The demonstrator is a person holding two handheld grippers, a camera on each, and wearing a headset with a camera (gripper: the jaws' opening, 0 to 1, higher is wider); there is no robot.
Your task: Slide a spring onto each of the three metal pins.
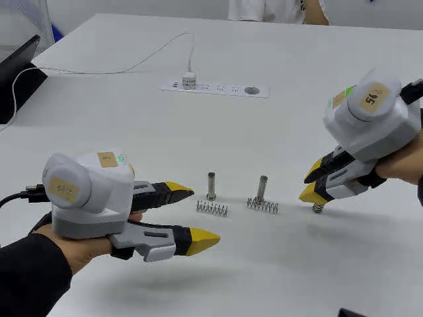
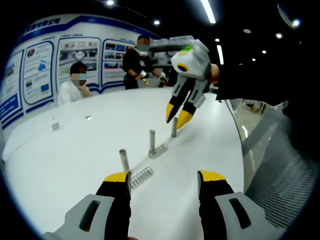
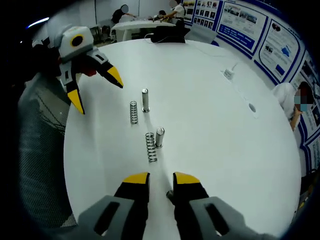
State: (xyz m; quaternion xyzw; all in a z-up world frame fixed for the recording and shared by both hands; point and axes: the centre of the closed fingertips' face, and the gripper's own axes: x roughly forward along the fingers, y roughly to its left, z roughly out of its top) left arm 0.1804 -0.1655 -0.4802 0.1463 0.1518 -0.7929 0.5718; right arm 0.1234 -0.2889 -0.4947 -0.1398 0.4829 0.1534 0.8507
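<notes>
Two bare metal pins (image 1: 211,185) (image 1: 262,187) stand upright mid-table, each with a loose spring (image 1: 211,209) (image 1: 262,205) lying just in front of it. A third pin with a spring on it (image 1: 318,208) stands at the right, just under my right gripper (image 1: 309,185), whose jaws are a narrow gap apart around its top. From the right gripper view, that pin (image 3: 170,194) sits low between the jaws of the right gripper (image 3: 161,179). My left gripper (image 1: 193,216) hovers open and empty left of the pins; in its own view the left gripper (image 2: 165,177) faces the nearest pin (image 2: 123,160) and spring (image 2: 141,176).
A white power strip (image 1: 215,86) with a plugged-in cable lies further back on the white table (image 1: 277,264). A dark monitor (image 1: 16,72) stands at the far left edge. People are at the table's far side.
</notes>
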